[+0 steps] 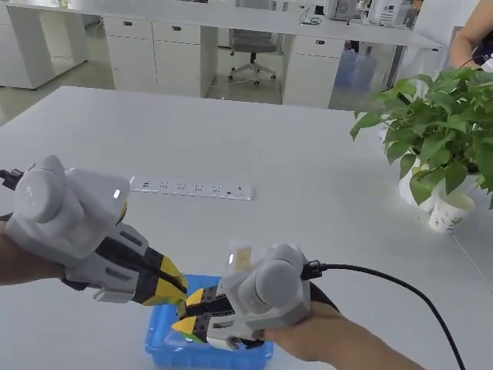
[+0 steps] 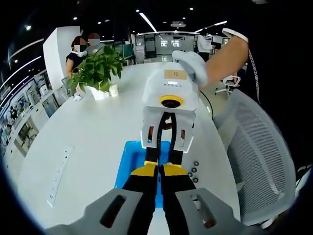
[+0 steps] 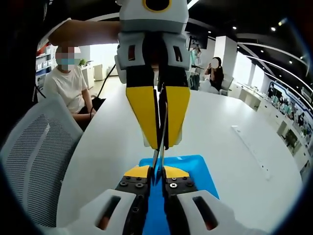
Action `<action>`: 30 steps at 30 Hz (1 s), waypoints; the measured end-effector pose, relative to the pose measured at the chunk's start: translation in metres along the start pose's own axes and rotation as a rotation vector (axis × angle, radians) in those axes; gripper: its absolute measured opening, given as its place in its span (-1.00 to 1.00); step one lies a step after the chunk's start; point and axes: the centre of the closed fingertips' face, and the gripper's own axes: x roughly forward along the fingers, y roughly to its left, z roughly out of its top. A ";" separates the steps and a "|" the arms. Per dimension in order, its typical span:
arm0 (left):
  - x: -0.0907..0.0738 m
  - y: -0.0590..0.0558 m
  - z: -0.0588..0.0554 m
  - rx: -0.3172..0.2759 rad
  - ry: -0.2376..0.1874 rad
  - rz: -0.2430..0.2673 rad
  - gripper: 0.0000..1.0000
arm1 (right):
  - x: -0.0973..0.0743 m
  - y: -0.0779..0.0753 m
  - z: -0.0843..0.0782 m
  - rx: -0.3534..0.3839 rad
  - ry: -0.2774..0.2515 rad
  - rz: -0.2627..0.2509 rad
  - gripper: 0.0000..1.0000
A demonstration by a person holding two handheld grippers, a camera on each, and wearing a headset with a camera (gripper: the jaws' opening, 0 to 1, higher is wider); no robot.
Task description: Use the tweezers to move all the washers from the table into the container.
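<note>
**Tweezers held end to end above the container, washers off to one side**

The left gripper [image 1: 179, 284] and the right gripper [image 1: 189, 312] meet nose to nose over the blue container [image 3: 195, 171]. The left fingers are pinched narrow on the tweezers [image 3: 157, 159]. The right fingers are drawn in close on the lower end, seemingly gripping it too. The tweezers' long axis runs straight from one gripper to the other, so it points at neither the container nor the work. The washers [image 2: 193, 170] sit in a small cluster on the white surface [image 1: 293, 177]. They are just beside the container's edge, on the side toward the mesh chair, to the right of the left fingers in the left gripper view. I'd judge the tips must swing that way and tilt down.
</note>
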 end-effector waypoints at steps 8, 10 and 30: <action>0.002 -0.018 0.003 0.019 0.017 -0.028 -0.91 | -0.006 0.017 -0.002 0.005 -0.003 -0.005 -0.80; 0.002 -0.022 0.003 0.022 0.020 -0.034 -0.91 | -0.007 0.021 -0.002 0.009 -0.005 -0.005 -0.80; 0.015 -0.061 0.003 0.058 0.046 -0.083 -0.90 | -0.014 0.058 -0.016 0.022 0.007 -0.001 -0.79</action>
